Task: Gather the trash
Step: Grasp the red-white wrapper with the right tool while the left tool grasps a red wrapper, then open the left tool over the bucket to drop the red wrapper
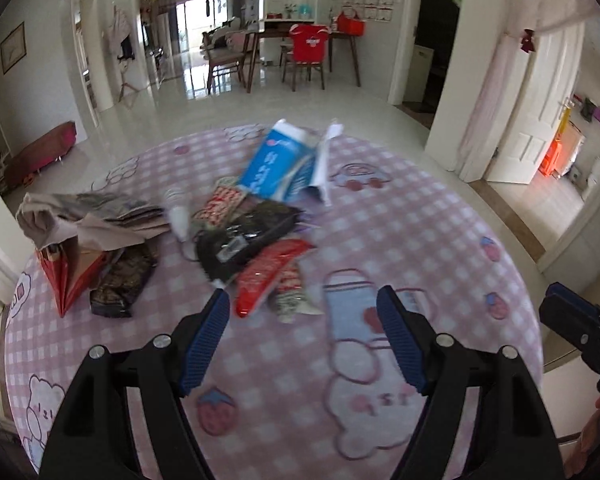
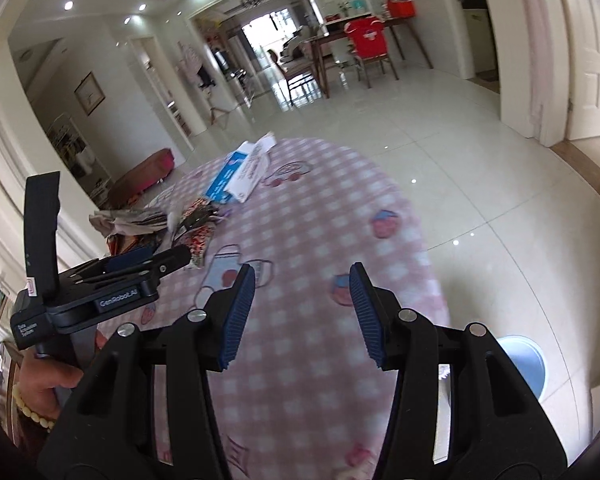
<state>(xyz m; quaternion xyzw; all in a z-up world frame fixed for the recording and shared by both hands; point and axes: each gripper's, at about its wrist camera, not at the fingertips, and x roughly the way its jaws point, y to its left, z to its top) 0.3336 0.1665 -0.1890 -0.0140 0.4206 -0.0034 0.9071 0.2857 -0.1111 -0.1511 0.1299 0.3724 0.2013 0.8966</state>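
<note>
Trash lies in a heap on the pink checked table cover (image 1: 420, 232): a blue and white carton (image 1: 278, 164), a black wrapper (image 1: 248, 236), a red wrapper (image 1: 268, 276), a dark brown packet (image 1: 120, 284), a red paper bag (image 1: 66, 276) and crumpled paper (image 1: 84, 216). My left gripper (image 1: 304, 320) is open above the cover, just short of the red wrapper, with nothing between its fingers. My right gripper (image 2: 302, 304) is open over bare cover, well to the right of the heap. The carton (image 2: 236, 176) shows far off in the right wrist view.
A light blue bin (image 2: 524, 364) stands on the tiled floor right of the table, partly behind my right gripper. The left gripper's body (image 2: 100, 288) and a hand (image 2: 48, 384) are at the left of the right wrist view. Dining chairs and a table stand far back.
</note>
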